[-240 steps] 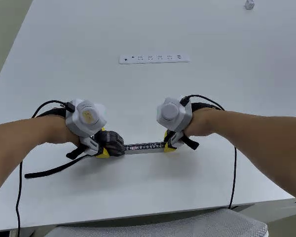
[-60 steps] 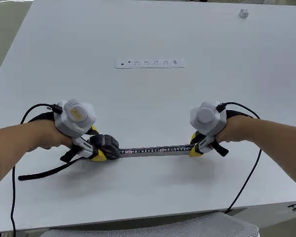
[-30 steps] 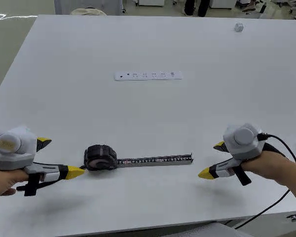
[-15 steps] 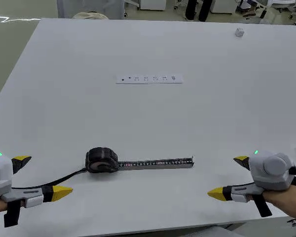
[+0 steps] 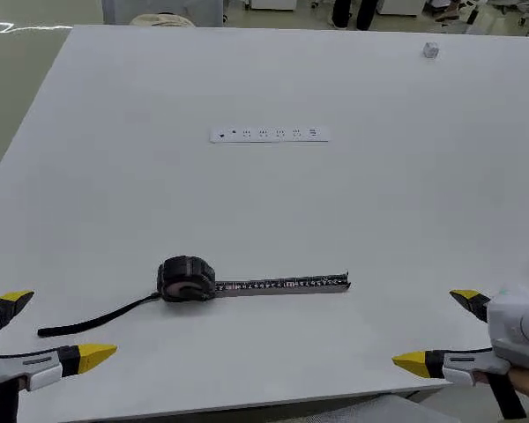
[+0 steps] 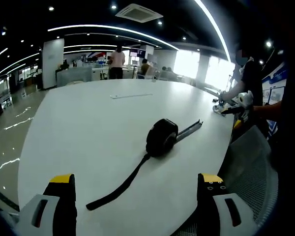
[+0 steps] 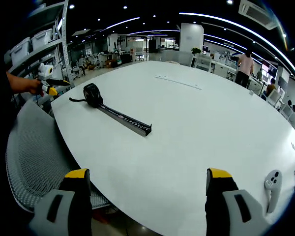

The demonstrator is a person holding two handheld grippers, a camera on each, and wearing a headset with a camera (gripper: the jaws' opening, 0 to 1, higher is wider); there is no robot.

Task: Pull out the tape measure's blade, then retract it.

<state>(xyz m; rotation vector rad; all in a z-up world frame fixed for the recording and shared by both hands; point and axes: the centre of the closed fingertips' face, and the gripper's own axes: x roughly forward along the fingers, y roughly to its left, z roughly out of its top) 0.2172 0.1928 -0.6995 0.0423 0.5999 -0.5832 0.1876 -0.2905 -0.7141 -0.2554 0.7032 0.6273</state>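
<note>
While the printed scale on the blade (image 5: 282,284) is too small to read, you can see the tape measure (image 5: 187,279) lying near the table's (image 5: 273,211) front edge. Its blade runs flat toward your right and its strap (image 5: 93,319) trails left. Your left gripper (image 5: 57,326) and right gripper (image 5: 438,329) hover low on either side, well apart from it, jaws spread wide and holding nothing.
</note>
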